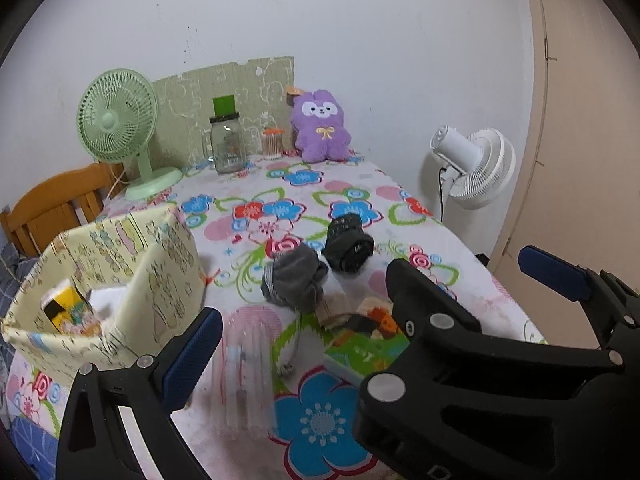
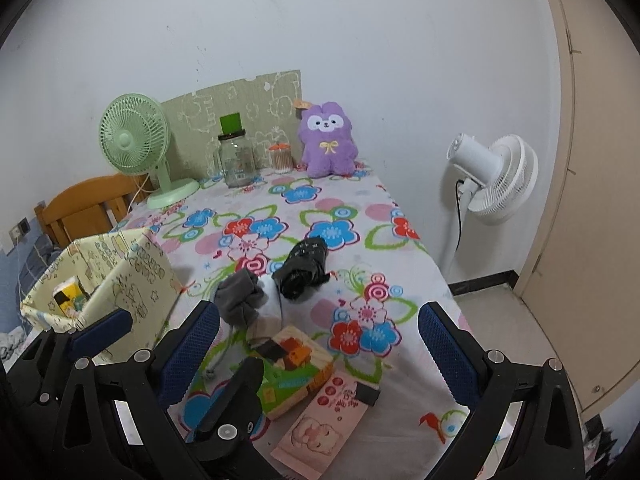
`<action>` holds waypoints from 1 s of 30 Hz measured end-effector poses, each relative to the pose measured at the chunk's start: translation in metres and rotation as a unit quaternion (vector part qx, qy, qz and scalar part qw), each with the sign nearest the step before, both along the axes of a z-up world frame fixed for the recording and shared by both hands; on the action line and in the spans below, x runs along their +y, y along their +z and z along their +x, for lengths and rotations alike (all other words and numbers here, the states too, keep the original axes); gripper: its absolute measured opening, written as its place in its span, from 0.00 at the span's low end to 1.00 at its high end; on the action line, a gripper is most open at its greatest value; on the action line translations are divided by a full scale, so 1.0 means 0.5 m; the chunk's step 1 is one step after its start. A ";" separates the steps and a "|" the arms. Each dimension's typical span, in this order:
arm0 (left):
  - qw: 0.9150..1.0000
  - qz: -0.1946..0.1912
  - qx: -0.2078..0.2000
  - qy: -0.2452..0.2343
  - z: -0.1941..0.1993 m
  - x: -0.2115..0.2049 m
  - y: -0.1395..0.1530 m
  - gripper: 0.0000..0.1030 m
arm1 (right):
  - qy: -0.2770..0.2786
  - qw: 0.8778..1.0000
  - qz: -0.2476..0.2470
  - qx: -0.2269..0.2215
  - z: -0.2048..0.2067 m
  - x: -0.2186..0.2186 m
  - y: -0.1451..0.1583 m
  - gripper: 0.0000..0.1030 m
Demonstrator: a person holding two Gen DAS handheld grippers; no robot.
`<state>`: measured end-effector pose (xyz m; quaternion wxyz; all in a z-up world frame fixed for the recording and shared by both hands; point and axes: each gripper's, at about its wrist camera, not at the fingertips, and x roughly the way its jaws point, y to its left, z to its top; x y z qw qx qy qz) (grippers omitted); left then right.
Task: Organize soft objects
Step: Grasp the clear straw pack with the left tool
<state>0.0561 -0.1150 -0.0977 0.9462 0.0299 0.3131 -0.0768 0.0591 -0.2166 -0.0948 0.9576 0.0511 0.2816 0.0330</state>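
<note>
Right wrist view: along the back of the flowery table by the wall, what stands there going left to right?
Green desk fan → glass jar with a green block on its lid → small tub of cotton swabs → purple plush toy. Off the table, farther right, a white standing fan.

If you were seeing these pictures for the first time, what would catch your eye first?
The purple plush toy sits upright against the far wall, beside the green fan. Mid-table on the loud floral tablecloth lie two dark sock bundles, and a yellow fabric bin stands at the left edge.
</note>
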 end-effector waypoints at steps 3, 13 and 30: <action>1.000 0.003 0.005 0.001 -0.003 0.003 -0.017 0.99 | 0.001 1.000 0.000 0.003 -0.003 0.004 -0.019 0.98; 0.999 0.017 0.040 0.030 0.002 0.025 -0.070 0.93 | -0.001 1.000 0.006 0.028 -0.006 0.015 -0.071 0.98; 0.995 0.043 0.070 0.058 0.010 0.048 -0.125 0.51 | -0.021 0.997 0.004 0.075 0.003 0.020 -0.128 0.98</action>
